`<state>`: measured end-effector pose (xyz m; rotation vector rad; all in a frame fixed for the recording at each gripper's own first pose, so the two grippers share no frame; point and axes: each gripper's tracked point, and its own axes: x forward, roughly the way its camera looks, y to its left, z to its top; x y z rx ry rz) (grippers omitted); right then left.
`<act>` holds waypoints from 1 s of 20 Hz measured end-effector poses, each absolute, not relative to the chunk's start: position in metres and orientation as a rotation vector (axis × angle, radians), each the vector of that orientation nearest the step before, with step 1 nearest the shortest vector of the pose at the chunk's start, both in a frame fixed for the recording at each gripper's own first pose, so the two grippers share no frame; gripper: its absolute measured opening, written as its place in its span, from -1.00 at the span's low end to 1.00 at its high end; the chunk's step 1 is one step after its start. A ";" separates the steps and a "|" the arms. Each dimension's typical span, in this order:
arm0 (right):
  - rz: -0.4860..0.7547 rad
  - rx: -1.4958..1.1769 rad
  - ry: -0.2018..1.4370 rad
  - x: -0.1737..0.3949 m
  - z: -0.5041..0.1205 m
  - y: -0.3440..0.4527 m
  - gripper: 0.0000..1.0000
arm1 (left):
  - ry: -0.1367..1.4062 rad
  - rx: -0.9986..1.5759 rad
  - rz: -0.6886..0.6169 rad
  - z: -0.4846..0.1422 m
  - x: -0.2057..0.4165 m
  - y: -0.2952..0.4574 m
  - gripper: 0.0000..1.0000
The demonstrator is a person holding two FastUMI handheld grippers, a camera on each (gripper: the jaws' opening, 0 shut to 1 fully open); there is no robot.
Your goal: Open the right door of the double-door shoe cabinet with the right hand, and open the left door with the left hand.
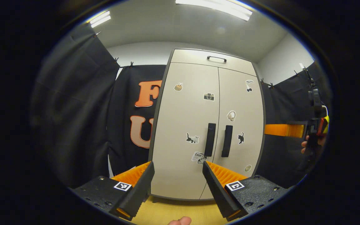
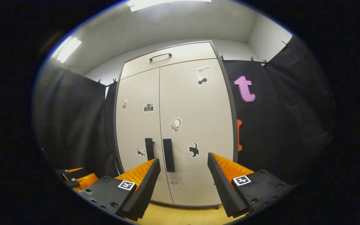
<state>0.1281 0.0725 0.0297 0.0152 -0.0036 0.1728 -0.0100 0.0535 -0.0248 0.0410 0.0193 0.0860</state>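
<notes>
shoe cabinet (image 1: 198,125) shut; left gripper view catches a hand (image 1: 311,145).

A yellowish wooden floor (image 1: 167,212) carries the cabinet (image 1: 180,175), which stands upright on it. In the left gripper view, a strip of floor shows below the cabinet's lower edge, with a thin dark gap of shadow under that edge. In the right gripper view, the same floor (image 2: 180,215) shows as a narrow band beneath the cabinet (image 2: 195,193). The cabinet's base sits close to the floor; whether it rests on small feet cannot be told for sure.
</notes>
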 end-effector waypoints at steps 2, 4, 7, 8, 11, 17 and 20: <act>0.200 0.000 0.015 0.166 0.029 0.092 0.95 | 0.029 0.026 0.106 -0.028 -0.014 0.063 0.89; 0.198 -0.018 0.015 0.203 0.026 0.108 0.96 | 0.037 0.005 0.131 -0.032 -0.018 0.075 0.88; 0.195 -0.017 0.048 0.238 0.006 0.125 0.96 | 0.034 0.008 0.178 -0.033 -0.021 0.097 0.89; 0.192 -0.020 0.067 0.246 -0.003 0.127 0.95 | 0.031 0.019 0.192 -0.032 -0.024 0.104 0.89; 0.136 -0.026 0.083 0.272 -0.024 0.124 0.96 | 0.023 0.050 0.209 -0.031 -0.024 0.117 0.89; 0.055 -0.046 0.109 0.294 -0.051 0.115 0.81 | 0.025 0.058 0.169 -0.041 -0.016 0.114 0.89; 0.043 -0.095 0.109 0.297 -0.059 0.111 0.52 | 0.053 0.012 0.128 -0.053 -0.009 0.102 0.89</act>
